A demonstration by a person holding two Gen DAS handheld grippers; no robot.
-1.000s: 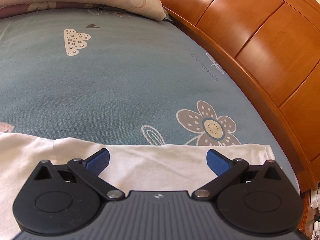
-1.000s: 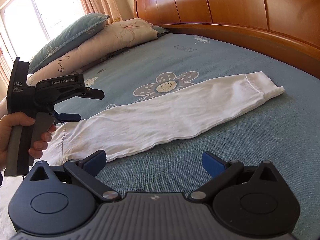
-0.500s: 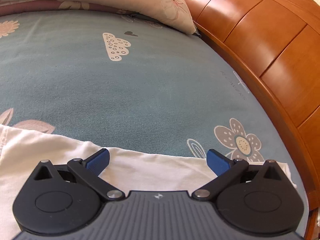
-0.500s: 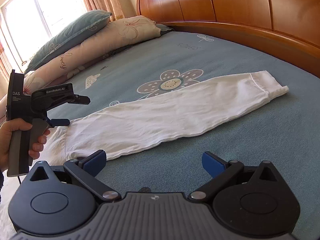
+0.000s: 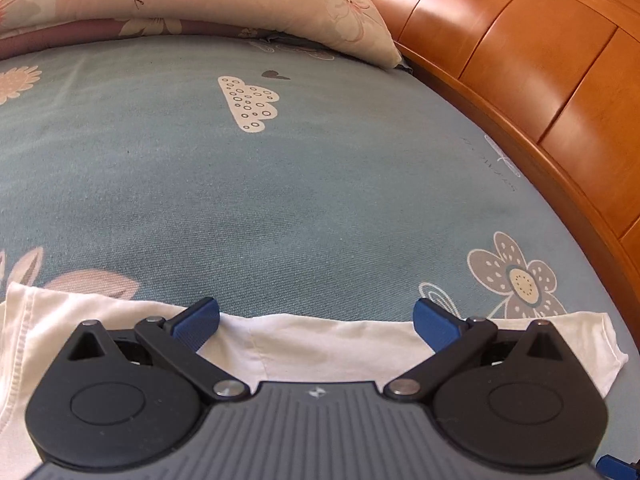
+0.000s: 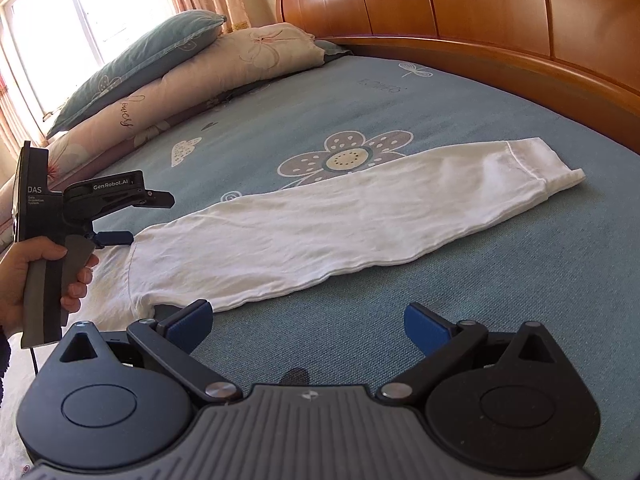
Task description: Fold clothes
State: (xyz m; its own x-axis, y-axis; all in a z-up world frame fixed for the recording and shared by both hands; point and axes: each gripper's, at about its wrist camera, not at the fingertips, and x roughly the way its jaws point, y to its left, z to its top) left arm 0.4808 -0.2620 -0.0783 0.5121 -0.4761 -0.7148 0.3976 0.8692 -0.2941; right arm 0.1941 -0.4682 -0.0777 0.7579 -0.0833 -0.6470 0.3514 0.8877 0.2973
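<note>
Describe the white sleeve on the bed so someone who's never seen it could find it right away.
Start at the wooden headboard and look down onto the blue sheet. The sleeve lies stretched out flat across it, just below a grey printed flower, cuff toward the headboard. It is the only plain white cloth; everything around it is patterned.

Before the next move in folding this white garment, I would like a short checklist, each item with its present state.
1. Left gripper open: ok, jaws spread wide, nothing between them.
2. Right gripper open: ok, jaws wide, empty.
3. White sleeve laid out straight on the bed sheet: ok, only light wrinkles.
4. Cuff flat: not ok, its end looks slightly bunched.
5. Left gripper over the garment: ok, white fabric lies below its jaws.
6. Body of the garment flat: cannot tell, mostly outside both views.
</note>
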